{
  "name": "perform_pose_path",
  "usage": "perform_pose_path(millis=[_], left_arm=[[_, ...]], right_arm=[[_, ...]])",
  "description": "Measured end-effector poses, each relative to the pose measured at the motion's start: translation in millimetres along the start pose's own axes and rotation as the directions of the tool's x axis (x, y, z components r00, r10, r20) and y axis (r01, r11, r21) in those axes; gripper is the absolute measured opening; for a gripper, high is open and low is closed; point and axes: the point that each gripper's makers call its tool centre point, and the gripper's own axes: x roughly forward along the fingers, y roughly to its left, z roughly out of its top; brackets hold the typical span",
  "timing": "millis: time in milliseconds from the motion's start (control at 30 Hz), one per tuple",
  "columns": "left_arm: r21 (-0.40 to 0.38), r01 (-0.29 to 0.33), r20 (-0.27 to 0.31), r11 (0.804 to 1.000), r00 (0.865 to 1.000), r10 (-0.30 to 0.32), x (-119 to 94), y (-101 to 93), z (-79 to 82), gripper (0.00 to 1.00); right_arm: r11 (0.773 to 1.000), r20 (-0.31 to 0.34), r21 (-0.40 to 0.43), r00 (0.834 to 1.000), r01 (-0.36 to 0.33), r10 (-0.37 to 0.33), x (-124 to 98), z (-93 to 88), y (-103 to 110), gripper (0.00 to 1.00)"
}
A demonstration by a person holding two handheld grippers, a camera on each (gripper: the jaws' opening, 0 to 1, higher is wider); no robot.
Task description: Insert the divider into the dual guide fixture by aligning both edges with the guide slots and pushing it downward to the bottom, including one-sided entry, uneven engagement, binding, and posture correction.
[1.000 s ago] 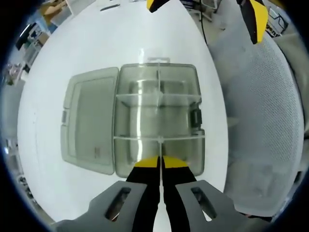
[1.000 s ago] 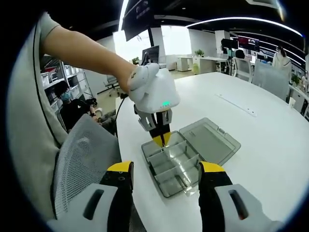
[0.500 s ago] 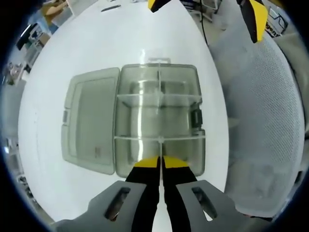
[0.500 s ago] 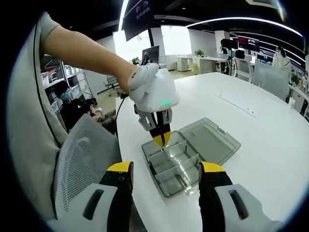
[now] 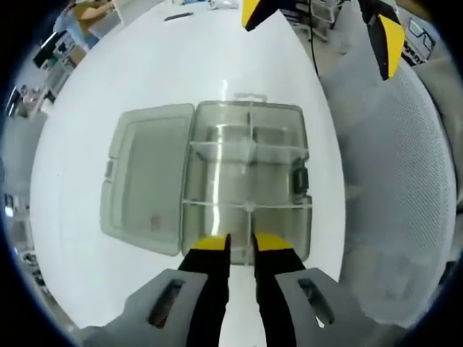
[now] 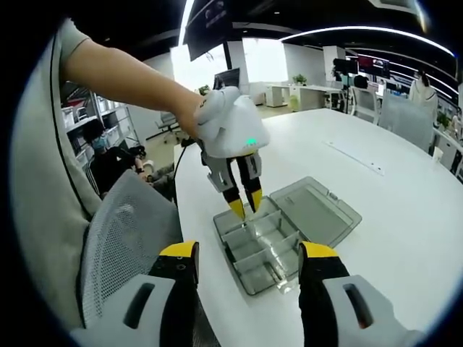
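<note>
The left gripper (image 5: 241, 242) hangs over the near edge of the open box (image 5: 249, 181), its jaws parted narrowly and holding nothing; in the right gripper view the same gripper (image 6: 242, 209) sits just above the box (image 6: 286, 231) with a clear gap between its yellow tips. The long divider (image 5: 251, 163) runs away from those tips down the middle of the box, standing in its slots and crossed by two shorter walls; its near end lies just ahead of the fingertips (image 5: 210, 244). The lid (image 5: 145, 177) lies flat to the left of the fingers. The right gripper (image 6: 248, 256) is held wide and empty, well back from the box, over the table (image 6: 405, 210) edge with a mesh chair (image 6: 123, 238) to its left. The divider looks seated, though whether both ends are fully down cannot be told from here. To finish well, I would check that the top edge sits level with the side walls at both ends; if one end rides high, press that end straight down with closed tips, without tilting the divider, and steady the box with the right gripper so it does not slide
</note>
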Motion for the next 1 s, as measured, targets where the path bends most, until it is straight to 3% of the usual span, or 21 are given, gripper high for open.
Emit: perform_pose_path(millis=[167, 567, 800, 1000], left_arm=[[-0.013, -0.004, 0.021, 1.000, 1.000, 0.004, -2.3, -2.6, -2.6, 0.13], [-0.058, -0.048, 0.132, 0.997, 0.990, 0.055, -17.4, -4.7, 4.1, 0.18], [-0.085, -0.094, 0.207, 0.992, 0.972, 0.110, -33.3, -0.2, 13.3, 0.19], [-0.148, -0.121, 0.301, 0.982, 0.940, 0.161, -47.0, 1.1, 27.5, 0.21]], right_arm=[[1.000, -0.002, -0.003, 1.000, -0.001, 0.001, 0.3, 0.6, 0.0, 0.52], [1.000, -0.019, -0.014, 1.000, -0.006, 0.006, 1.5, -1.7, 0.0, 0.53], [1.000, -0.033, -0.019, 0.999, -0.007, 0.006, 0.4, -5.0, -0.8, 0.53], [1.000, -0.042, -0.022, 0.999, -0.007, 0.006, -0.2, -7.4, -2.2, 0.53]])
